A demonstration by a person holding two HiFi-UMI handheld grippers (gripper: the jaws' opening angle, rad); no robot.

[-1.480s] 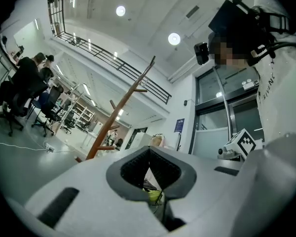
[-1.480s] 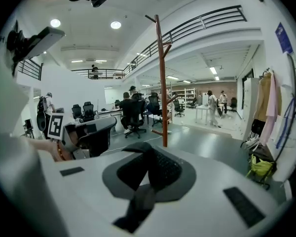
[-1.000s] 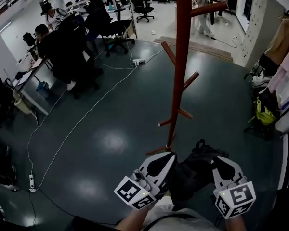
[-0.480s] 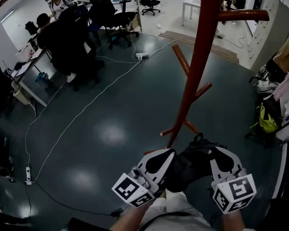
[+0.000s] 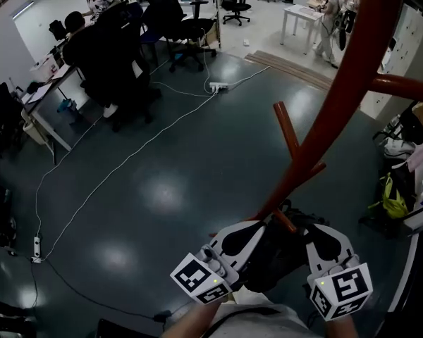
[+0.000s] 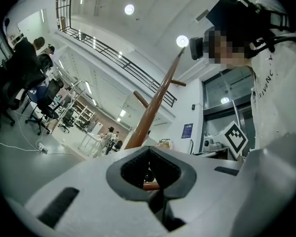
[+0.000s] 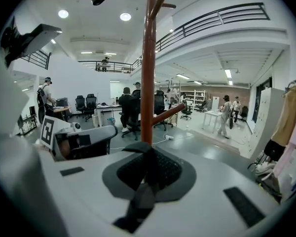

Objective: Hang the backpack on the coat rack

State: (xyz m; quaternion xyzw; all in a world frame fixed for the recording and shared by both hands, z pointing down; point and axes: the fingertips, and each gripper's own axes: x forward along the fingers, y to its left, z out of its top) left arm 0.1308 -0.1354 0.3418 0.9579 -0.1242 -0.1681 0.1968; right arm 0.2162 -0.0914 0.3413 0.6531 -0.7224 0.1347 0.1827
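Observation:
The red-brown coat rack (image 5: 352, 69) slants across the head view, with pegs sticking out at several heights; one low peg (image 5: 285, 221) lies just above the black backpack (image 5: 271, 263). The backpack hangs between my two grippers, close to the pole's foot. My left gripper (image 5: 256, 228) is on its left side, jaws together with black strap (image 6: 163, 206) between them. My right gripper (image 5: 316, 232) is on its right side, shut on a black strap (image 7: 144, 191) that runs up through its pads. Straight ahead in the right gripper view stands the pole (image 7: 148, 73). It leans up and right in the left gripper view (image 6: 155, 107).
Black office chairs (image 5: 123, 55) and desks (image 5: 46, 111) with seated people fill the far left. A white cable (image 5: 120, 167) crosses the dark floor between a power strip (image 5: 218, 86) and another one (image 5: 35, 248). Clothes and a yellow-green bag (image 5: 391, 199) stand at the right. People stand by a white table (image 5: 303, 16).
Both grippers and the backpack have come closer to the coat rack. The pole now looms larger and slants across the top right, and its low peg reaches over the backpack.

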